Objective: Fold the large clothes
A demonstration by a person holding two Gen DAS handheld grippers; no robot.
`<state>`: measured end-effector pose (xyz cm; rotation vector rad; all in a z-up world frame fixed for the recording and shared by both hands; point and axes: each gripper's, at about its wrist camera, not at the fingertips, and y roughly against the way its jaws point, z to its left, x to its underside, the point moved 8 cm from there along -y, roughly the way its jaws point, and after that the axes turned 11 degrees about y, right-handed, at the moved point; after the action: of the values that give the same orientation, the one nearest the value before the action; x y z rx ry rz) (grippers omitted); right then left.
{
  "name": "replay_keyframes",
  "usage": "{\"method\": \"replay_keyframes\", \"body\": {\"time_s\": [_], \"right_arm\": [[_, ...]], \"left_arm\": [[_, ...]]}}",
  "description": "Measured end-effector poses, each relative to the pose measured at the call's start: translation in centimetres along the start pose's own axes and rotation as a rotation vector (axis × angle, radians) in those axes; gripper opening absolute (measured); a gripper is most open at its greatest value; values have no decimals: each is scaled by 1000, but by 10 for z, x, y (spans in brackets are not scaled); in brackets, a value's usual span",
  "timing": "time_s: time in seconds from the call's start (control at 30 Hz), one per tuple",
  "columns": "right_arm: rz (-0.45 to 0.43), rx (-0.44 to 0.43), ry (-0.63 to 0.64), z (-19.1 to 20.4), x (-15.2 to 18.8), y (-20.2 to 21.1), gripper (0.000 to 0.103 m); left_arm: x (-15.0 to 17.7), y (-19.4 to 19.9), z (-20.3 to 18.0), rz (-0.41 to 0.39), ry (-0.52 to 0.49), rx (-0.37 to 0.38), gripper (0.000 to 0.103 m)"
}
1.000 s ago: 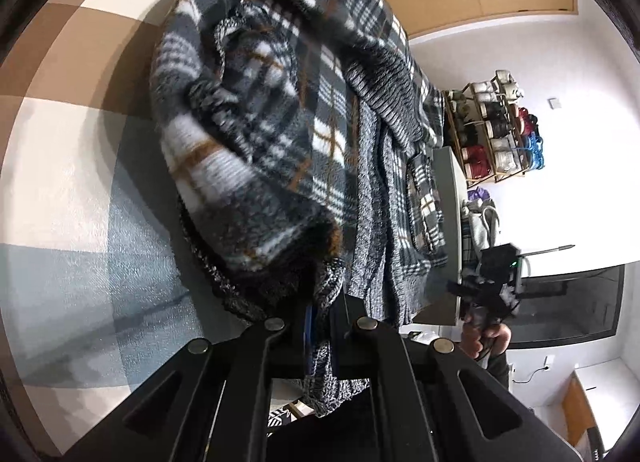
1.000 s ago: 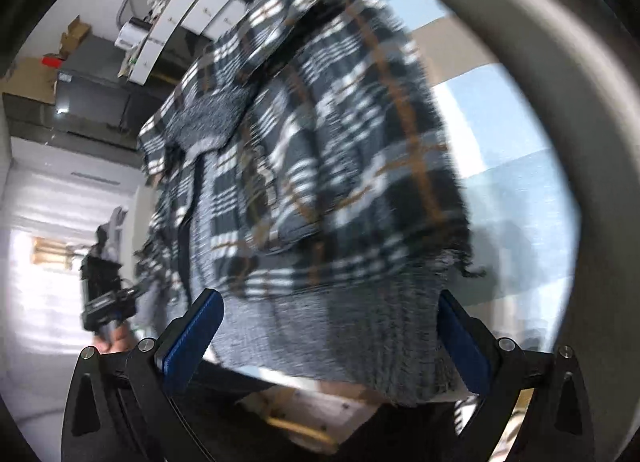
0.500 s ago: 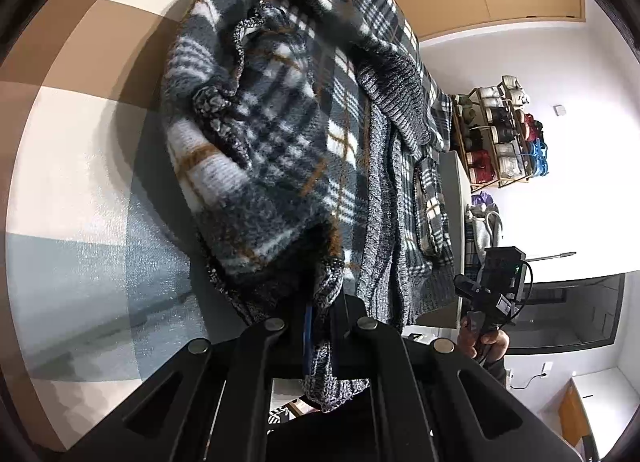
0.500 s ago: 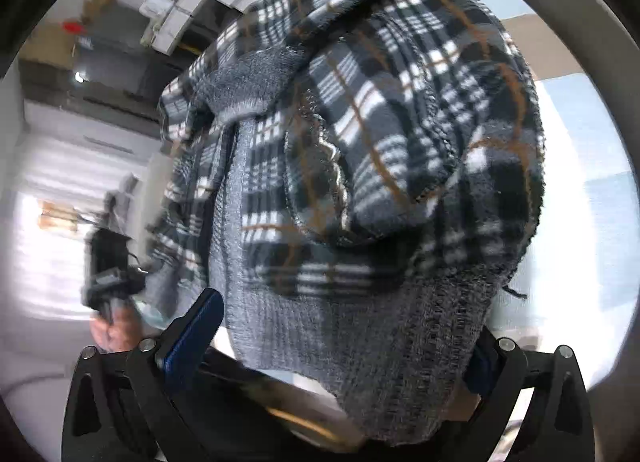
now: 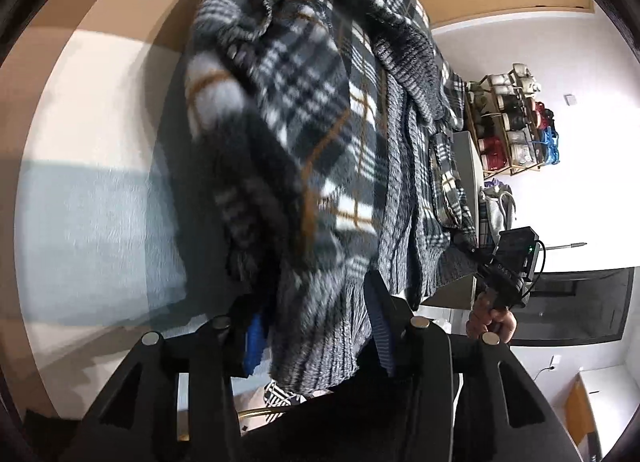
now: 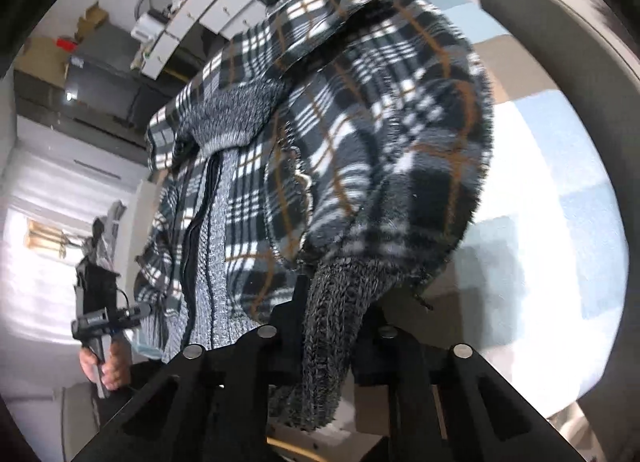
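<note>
We hold a plaid jacket point(image 5: 320, 133) bunched over a checked blanket point(image 5: 92, 213), its grey knit hem running back between both sets of jaws. The left gripper point(image 5: 316, 338) has just been opening; its jaws stand partly apart, hem between them but pads seemingly not pressing. The right gripper point(image 6: 332, 326) has just been closing; its jaws are narrow, pinching the knit cuff point(image 6: 332, 302). No neat fold shows yet; we judge most of the folding remains.

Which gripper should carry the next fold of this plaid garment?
Right gripper: shut on the plaid garment's knit hem. Left gripper has just opened; fabric hangs loose between its fingers.
</note>
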<state>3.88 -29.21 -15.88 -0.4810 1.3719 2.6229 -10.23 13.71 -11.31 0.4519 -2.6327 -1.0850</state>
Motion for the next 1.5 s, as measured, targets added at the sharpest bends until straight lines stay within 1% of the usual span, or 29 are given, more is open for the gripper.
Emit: {"method": "replay_keyframes", "body": {"time_s": [0.03,0.1,0.23,0.33,0.4,0.47,0.53,0.57,0.6,0.63,0.67,0.7,0.77,0.83,0.87,1.0,1.1,1.17,1.23,1.3,1.4,1.5], "right_arm": [[-18,-7,7,0,1,3,14],[-38,-22,10,0,2,5,14],[-52,-85,7,5,2,0,14],[-49,-138,-7,10,3,-8,16],[-35,-133,-1,11,2,-15,17],[-27,-127,0,9,2,-18,17],[-25,-140,-19,5,3,-18,19],[-21,-145,-28,5,3,-17,19],[-14,-141,-21,5,3,-16,19],[-10,-129,-6,6,4,-16,19],[-8,-117,5,7,4,-15,19],[-13,-101,11,8,5,-13,14],[-62,-105,25,13,4,-5,12],[-123,-76,43,15,4,11,11],[-138,-70,36,15,5,16,11],[-169,-71,39,16,19,36,10],[-167,-78,25,19,32,40,10],[-161,-81,11,22,41,42,10],[-163,-103,4,29,51,50,10],[-171,-124,2,36,59,65,10],[-189,-180,-17,45,73,88,10],[-199,-218,-37,51,83,106,10]], "left_arm": [[2,1,-1,-2,2,6,38],[6,3,0,-12,2,-16,38],[4,1,-4,-33,-1,-49,38],[-1,-6,-11,-35,-30,-65,42],[-3,-10,-14,-29,-52,-67,42],[-4,-10,-13,-27,-50,-43,40],[-5,-8,-4,-36,-24,-51,23],[-5,-8,1,-42,-12,-67,6],[-6,-7,8,-49,7,-72,3],[-7,-6,12,-45,43,-39,2],[-7,-4,14,-46,76,-23,2],[-6,-3,16,-53,102,-17,2],[0,-1,12,-79,67,-63,1],[8,2,10,-89,54,-83,1],[11,3,10,-87,59,-74,1],[31,-2,8,-21,67,-10,0],[39,-1,5,-18,66,5,0],[51,0,2,-5,59,30,0],[65,5,2,8,48,46,0],[81,11,5,30,53,83,0],[93,23,8,59,73,130,0],[89,37,-3,63,95,205,0]]}}
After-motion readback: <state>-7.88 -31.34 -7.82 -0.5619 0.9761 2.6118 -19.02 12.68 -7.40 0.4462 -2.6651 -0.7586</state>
